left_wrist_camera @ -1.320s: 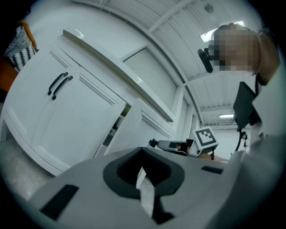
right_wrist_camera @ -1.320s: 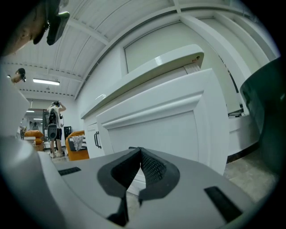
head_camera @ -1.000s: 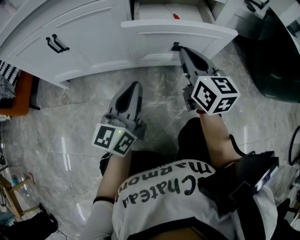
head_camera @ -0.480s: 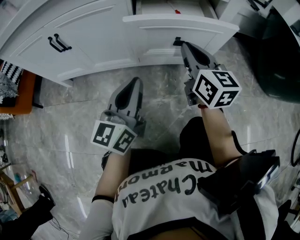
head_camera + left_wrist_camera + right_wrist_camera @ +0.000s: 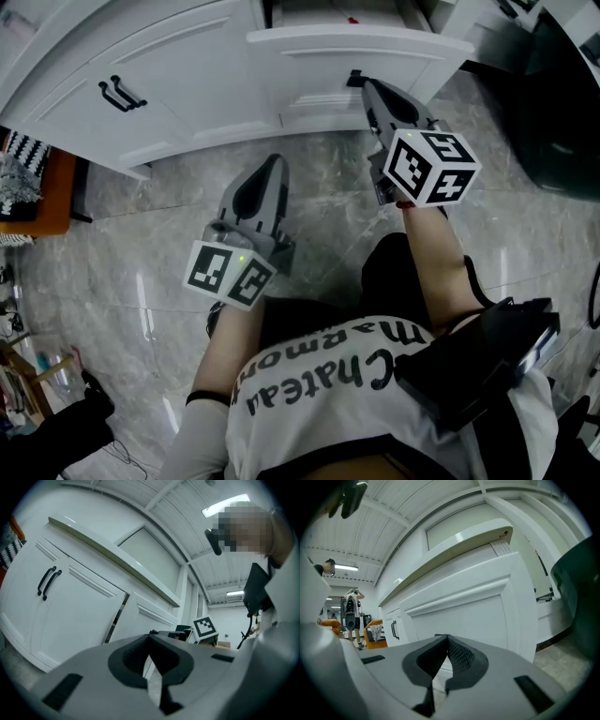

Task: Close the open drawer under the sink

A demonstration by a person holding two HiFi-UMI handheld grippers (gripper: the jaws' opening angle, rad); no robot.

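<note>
Head view: drawer (image 5: 349,58) under the sink stands pulled out from the white cabinet (image 5: 187,70), its front panel forward of the neighbouring doors, red item just visible inside. Right gripper (image 5: 362,88) has its tips at the drawer front, right by the small dark handle (image 5: 352,81); touching or only just beside, cannot tell. Right gripper view shows its jaws brought together with nothing between them, nose aimed at the lower drawer panel (image 5: 464,606). Left gripper (image 5: 275,161) hangs over the marble floor (image 5: 122,272), well apart from the drawer, pointing toward the cabinet; left gripper view shows its jaws together too, empty. Step in hand looks like the push itself: drawer not yet shut, right gripper set as a pusher on the front. Next move likely calls for a straight push into the cabinet, kept square on the panel so the drawer does not skew on its runners, with the tips off the handle so they do not slip. Left gripper seems unneeded.
</note>
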